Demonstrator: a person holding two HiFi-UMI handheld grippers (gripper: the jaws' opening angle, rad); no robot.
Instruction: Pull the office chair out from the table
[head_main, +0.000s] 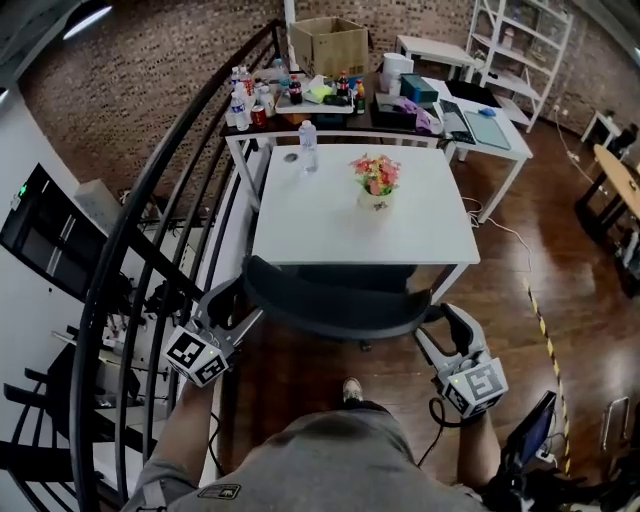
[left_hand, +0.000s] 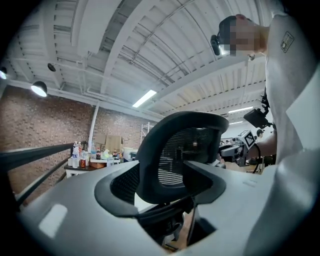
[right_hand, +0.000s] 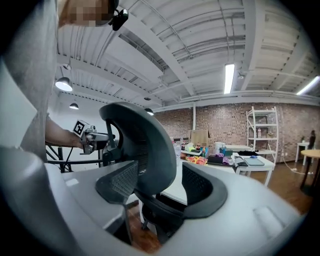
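Two grippers, both mine, both up. One office chair (head_main: 330, 305), black with a mesh back, sits at the near edge of one white table (head_main: 410, 240). Its seat is tucked under the tabletop and its curved backrest is just outside the edge, facing me. My left gripper (head_main: 232, 306) is at the backrest's left end and my right gripper (head_main: 438, 326) at its right end, so the chair back sits between the two. In the left gripper view the jaws are spread wide, with the backrest's edge standing in the gap. The left pad is clear of it and I see no squeeze. It's the same in the right gripper view: jaws spread, backrest rim between them, right pad well off it, not clamped. The table holds three things: one pot of pink and orange flowers (head_main: 376, 180), one clear water bottle (head_main: 308, 145), and one small round bit (head_main: 291, 157) beside the bottle, too small to name. Behind it is one dark-topped table (head_main: 330, 118) crowded with bottles and boxes, too many and too small to count, and past that one cardboard box (head_main: 328, 45). One white desk (head_main: 497, 132) stands to the right, one white shelf unit (head_main: 520, 45) is in the far corner, and one black stair railing (head_main: 150, 230) runs along the left. The floor (head_main: 560, 250) is wood. One of my shoes (head_main: 352, 388) shows below the chair.
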